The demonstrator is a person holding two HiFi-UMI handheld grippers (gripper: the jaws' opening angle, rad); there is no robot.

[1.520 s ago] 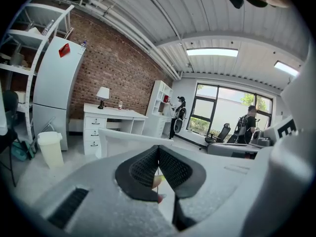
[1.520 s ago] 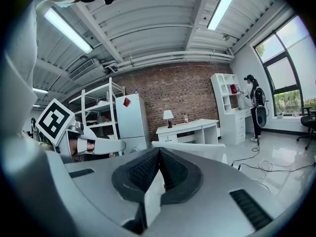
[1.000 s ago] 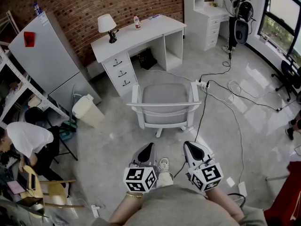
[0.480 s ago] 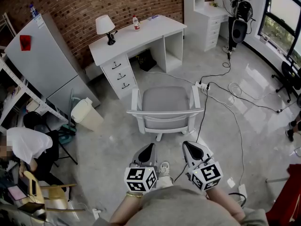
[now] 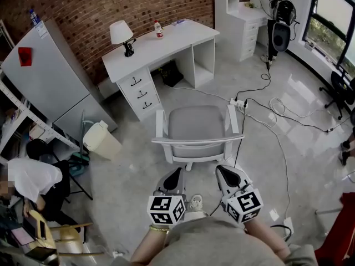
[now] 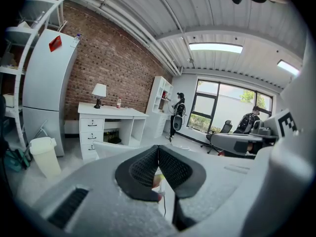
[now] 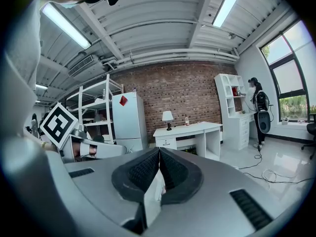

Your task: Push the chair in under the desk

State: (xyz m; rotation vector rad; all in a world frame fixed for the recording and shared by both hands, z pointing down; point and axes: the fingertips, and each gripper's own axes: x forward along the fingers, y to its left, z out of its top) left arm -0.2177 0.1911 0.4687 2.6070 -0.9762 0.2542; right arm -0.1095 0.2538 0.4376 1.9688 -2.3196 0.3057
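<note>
A brick wall (image 5: pixel 111 4) is backing a room with a pale, glossy floor (image 5: pixel 133 165), where a white desk (image 5: pixel 166 44) is standing at an angle, carrying a lamp (image 5: pixel 121 35) and a small bottle (image 5: pixel 159 29). A tall fridge (image 5: pixel 44 76) and a lidded bin (image 5: pixel 101 141) are sitting to its left, and loose cables (image 5: pixel 266 112) are trailing over the floor to the right. The chair (image 5: pixel 197 127), white-framed with a grey seat, is standing well apart from the desk, out on the open floor roughly in line with the kneehole, its seat facing the desk and its backrest turned toward the person. The left hand-held gripper (image 5: pixel 175 174) and the right hand-held gripper (image 5: pixel 224 172) are hovering side by side just short of the backrest's top rail, touching nothing. Each one's own view is showing its jaws pressed together with nothing between them. Judging by this, the approach step is in hand and the push has not begun. The next move is likely calling for both closed tips to be set against the rail, one toward each end. A level, even shove toward the kneehole would then be keeping the chair from swivelling, and it would be needing to stay clear of the cables lying beside its right arm.
</note>
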